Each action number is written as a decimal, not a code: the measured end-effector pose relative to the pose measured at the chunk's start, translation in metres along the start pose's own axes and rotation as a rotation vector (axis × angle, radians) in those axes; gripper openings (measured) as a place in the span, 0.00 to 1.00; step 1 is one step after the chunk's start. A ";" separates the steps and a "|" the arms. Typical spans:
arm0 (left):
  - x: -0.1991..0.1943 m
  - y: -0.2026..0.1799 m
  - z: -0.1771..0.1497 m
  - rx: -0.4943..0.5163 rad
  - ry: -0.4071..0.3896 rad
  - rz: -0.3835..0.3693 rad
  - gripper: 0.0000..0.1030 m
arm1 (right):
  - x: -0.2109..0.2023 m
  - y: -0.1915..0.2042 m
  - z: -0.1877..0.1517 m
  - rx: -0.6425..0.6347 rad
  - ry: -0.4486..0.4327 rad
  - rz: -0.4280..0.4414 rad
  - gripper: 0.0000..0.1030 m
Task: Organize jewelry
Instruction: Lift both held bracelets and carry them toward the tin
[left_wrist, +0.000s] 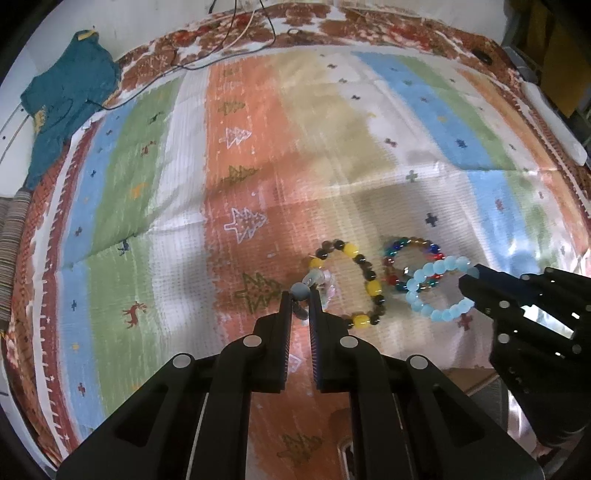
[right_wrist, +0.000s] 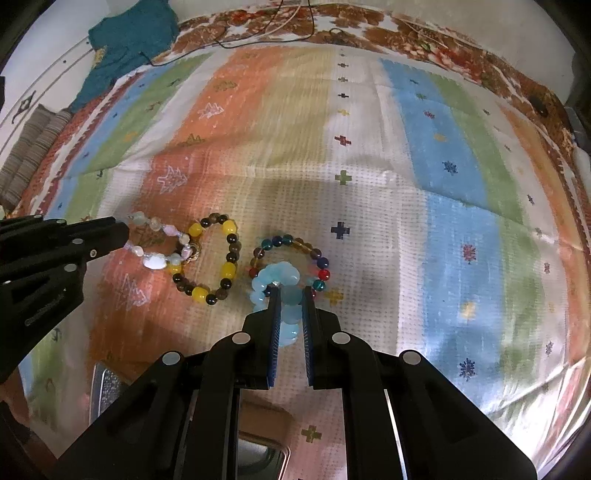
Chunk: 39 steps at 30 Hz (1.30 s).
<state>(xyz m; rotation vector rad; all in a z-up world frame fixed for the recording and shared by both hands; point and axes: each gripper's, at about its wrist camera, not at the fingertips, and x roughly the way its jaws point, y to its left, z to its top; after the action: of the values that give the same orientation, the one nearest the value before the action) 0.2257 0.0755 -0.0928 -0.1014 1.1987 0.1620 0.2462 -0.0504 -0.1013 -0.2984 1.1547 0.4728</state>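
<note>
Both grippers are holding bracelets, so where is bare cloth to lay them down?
Free: the blue and green stripes right of the multicolour bracelet, and the far cloth before the teal garment. Crowded: around the yellow-and-brown bracelet.

A home bedroom: patterned striped bedspread (left_wrist: 258, 155) (creased), teal knitted garment (left_wrist: 62, 99), charging cables (left_wrist: 236, 37) alongside.

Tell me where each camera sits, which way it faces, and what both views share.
Left wrist: rides the left gripper, looking forward and down at the pale bead bracelet in its fingers; right gripper enters at right.
Right wrist: rides the right gripper, shut on the light blue bracelet; left gripper enters at left.
Shared: yellow-and-brown bracelet, multicolored bracelet, striped cloth.
</note>
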 end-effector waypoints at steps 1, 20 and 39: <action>-0.003 -0.001 -0.001 0.000 -0.005 -0.005 0.09 | -0.002 0.001 0.000 0.000 -0.005 -0.001 0.12; -0.053 -0.006 -0.014 -0.027 -0.111 -0.056 0.09 | -0.039 0.000 -0.007 -0.016 -0.131 0.000 0.12; -0.097 -0.017 -0.048 -0.021 -0.200 -0.105 0.09 | -0.091 0.001 -0.032 -0.031 -0.257 0.040 0.12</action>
<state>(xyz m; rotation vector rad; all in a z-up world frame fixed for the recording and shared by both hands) 0.1508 0.0437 -0.0196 -0.1621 0.9905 0.0903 0.1904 -0.0825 -0.0299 -0.2339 0.9052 0.5484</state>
